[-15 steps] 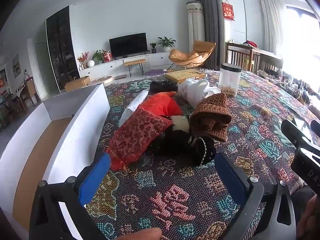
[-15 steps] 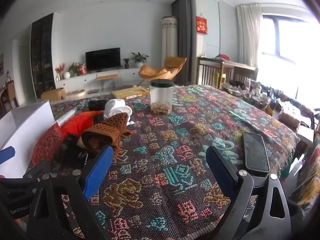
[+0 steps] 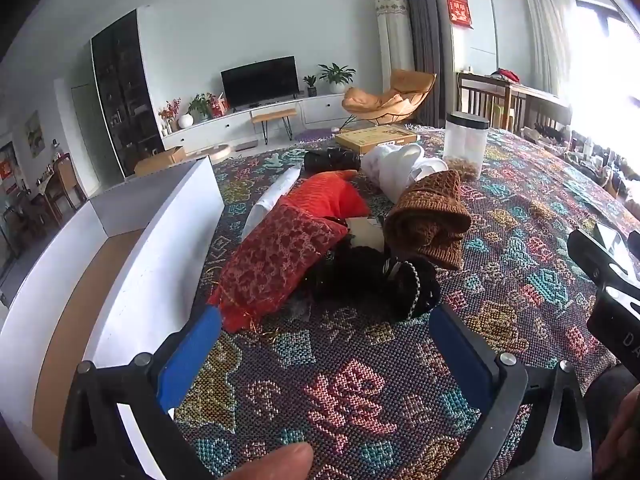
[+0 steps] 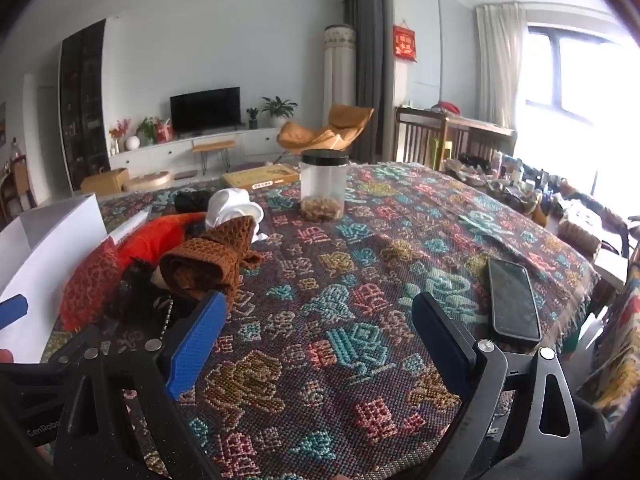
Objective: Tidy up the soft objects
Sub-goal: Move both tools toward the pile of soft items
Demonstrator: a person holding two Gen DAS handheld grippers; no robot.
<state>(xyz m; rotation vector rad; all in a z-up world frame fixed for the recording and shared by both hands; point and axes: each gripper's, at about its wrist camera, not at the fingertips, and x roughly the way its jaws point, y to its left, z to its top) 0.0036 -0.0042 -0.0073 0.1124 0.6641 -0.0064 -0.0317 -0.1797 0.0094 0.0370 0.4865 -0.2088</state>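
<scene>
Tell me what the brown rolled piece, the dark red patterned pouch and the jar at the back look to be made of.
Brown rolled piece: chunky open knit, probably wool or acrylic yarn; the loops and holes show.
Dark red patterned pouch: woven brocade-like cloth with a raised pale pattern and gold threads trailing at its end.
Jar: clear, slightly frosted plastic by the look, though glass is possible, with a matte black lid.

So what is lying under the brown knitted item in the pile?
The brown knitted item rests partly on a black fuzzy item and a pale card. Whatever lies deeper beneath is covered.
</scene>
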